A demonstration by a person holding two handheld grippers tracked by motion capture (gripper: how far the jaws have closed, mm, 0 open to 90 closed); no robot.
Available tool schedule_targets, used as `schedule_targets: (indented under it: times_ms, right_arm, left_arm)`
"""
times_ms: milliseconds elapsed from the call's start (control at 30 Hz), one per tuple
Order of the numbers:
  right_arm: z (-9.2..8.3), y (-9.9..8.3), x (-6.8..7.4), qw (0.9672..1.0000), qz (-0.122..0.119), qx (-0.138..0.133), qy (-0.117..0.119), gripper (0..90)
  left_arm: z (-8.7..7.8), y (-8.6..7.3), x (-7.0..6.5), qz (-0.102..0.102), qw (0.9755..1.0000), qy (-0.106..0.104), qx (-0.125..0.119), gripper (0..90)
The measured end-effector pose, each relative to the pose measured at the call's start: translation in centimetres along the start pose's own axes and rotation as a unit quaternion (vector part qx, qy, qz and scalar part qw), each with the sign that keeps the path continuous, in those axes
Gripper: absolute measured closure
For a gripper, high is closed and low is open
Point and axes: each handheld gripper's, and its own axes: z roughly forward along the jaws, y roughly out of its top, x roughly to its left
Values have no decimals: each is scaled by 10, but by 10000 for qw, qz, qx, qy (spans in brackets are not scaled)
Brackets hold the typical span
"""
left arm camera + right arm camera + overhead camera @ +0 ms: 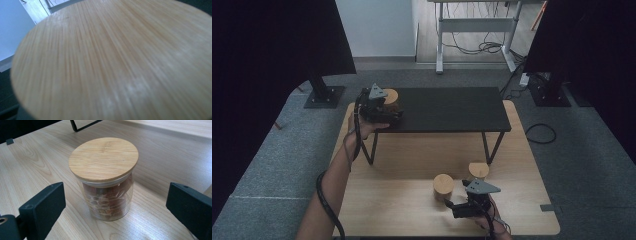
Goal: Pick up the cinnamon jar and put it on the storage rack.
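a wooden table (402,210) held a low black shelf (452,107) at its far side. the left gripper (379,111) sat at the shelf's left end, right against a jar with a bamboo lid (390,95) standing on the shelf — the lid's wood grain loomed very close in the left gripper view, and whether those jaws pressed on it could not be told. near the table's front edge, the right gripper (117,207) had its jaws wide apart, facing a glass jar (106,180) with a bamboo lid just ahead of them, not touching. another lidded jar (478,171) stood just beside it.
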Motion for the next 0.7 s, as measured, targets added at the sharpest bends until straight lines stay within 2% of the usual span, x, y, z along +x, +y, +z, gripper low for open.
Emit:
schedule_targets:
  times_ms: [233,433,500,700]
  right_arm:
    - [0,0,0,10000,6,-1,-4,22]
    - [5,3,3,9999,-103,82,37,19]
    - [5,3,3,9999,-125,99,50,19]
    - [5,3,4,9999,-130,107,25,19]
  left_arm:
    - [0,0,1,-58,10000,13,18,178]
    - [0,0,-2,-68,9999,43,73,169]
    - [-2,1,-4,-16,9999,91,107,143]
    - [-10,-5,-9,-118,9997,208,22,52]
